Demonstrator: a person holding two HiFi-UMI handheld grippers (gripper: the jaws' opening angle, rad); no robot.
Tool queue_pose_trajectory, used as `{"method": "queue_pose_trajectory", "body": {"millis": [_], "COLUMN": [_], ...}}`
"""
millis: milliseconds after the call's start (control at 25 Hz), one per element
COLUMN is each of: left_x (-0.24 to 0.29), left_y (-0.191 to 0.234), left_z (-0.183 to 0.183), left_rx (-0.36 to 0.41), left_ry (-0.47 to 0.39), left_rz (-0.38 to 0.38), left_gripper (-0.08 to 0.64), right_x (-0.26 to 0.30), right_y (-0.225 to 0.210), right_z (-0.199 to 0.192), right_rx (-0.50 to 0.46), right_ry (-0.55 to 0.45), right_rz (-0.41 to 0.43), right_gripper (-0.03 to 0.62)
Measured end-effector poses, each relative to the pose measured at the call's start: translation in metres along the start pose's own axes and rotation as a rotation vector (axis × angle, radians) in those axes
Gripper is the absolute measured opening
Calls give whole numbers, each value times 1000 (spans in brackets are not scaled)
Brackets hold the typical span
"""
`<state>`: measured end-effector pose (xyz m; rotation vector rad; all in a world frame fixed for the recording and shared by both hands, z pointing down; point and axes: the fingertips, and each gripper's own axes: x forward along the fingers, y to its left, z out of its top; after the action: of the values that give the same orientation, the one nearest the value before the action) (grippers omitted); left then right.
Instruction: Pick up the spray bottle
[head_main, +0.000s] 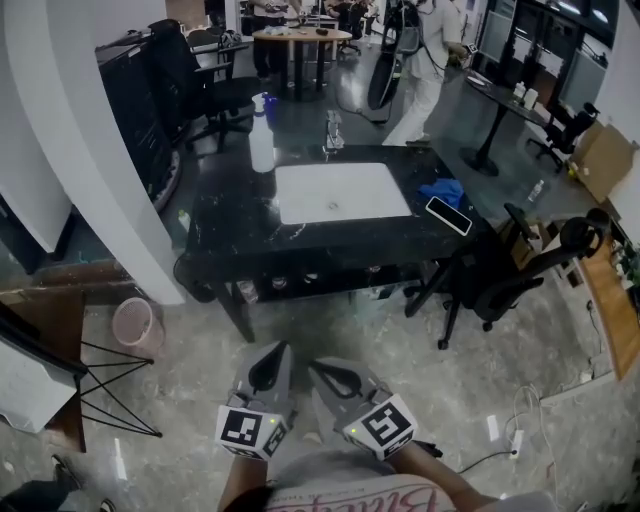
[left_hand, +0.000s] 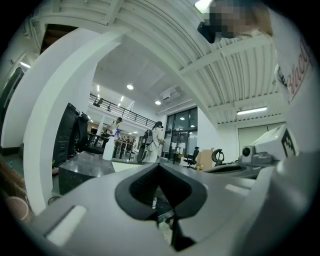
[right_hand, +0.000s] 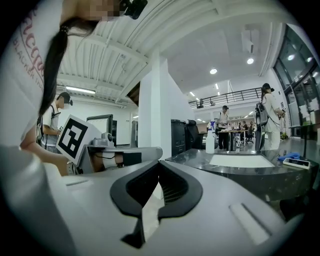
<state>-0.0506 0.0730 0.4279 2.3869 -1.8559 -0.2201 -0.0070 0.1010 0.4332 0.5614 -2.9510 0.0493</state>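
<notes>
Left gripper and right gripper, each with jaws pressed together on nothing, hung side by side above the floor, well apart from the spray bottle, which stood upright at the far left of the black table, just beside a white sheet.

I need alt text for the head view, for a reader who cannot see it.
The left gripper and right gripper, both shut, are held low, well short of a black table. A white spray bottle stands near its far left edge, untouched.
</notes>
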Motion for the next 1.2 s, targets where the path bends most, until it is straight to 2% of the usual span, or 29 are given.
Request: {"method": "queue_pose_trajectory", "body": {"millis": [560,960,1200], "left_x": [56,142,206], "left_y": [49,101,133], "left_z": [7,18,39], "left_rx": [21,62,91], "left_ry": [9,15,-1], "left_rz": [47,70,84], "left_gripper": [-2,-2,-2], "right_x": [57,122,164], "right_y": [-58,-139,-190], "right_z": [10,28,50], "right_rx": [8,4,-8], "right_ry": [-21,-26,-42], "right_rz": [37,73,105], "right_gripper": [-8,-8,-8]}}
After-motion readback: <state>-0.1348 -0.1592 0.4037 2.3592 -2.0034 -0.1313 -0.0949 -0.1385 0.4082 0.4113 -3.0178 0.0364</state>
